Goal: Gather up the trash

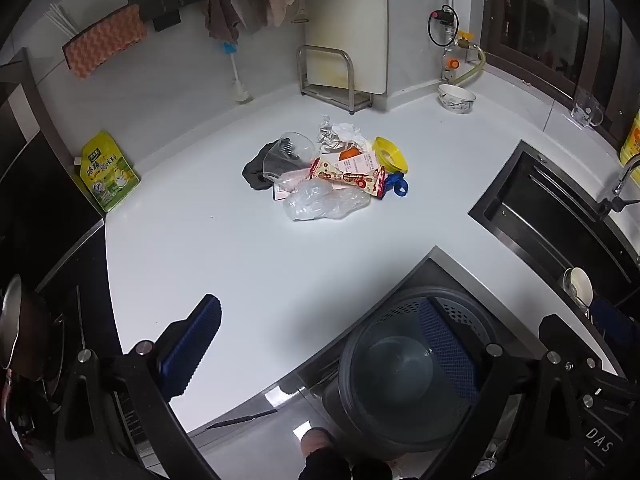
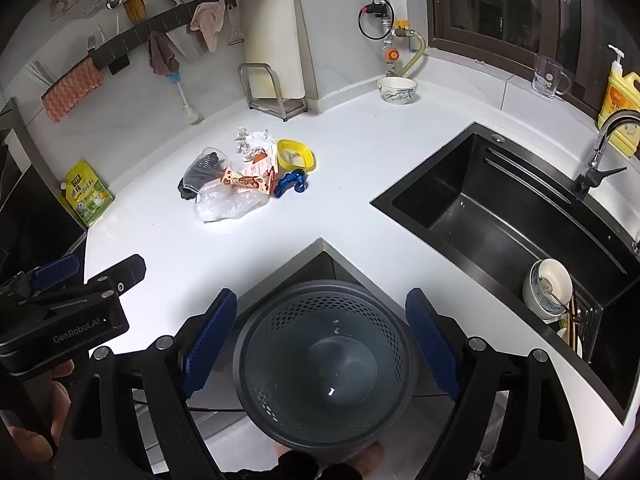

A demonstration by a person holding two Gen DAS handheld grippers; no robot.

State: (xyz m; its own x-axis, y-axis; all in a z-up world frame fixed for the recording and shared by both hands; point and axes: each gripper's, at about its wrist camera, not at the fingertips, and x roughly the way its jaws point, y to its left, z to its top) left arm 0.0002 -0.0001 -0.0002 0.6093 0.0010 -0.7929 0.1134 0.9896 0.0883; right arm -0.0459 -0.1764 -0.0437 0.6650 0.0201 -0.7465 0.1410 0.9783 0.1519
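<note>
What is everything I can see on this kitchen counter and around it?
White countertop: one, white, L-shaped around the corner.
Grey perforated plastic bin: one, grey, on the floor in the counter's corner, nothing seen in it.
Clear crumpled plastic bag: one, clear, front of the trash pile.
Red printed snack wrapper: one, red, on the pile.
Crumpled foil ball: one, silver, back of the pile.
Yellow plastic lid: one, yellow, right of the pile.
Blue plastic clip: one, blue, below the lid.
Black sink: one, black, right.
Patterned white bowl: one, white, by the back wall.
Left gripper: one, black with blue pads, open.
Right gripper: one, same, open above the bin.
</note>
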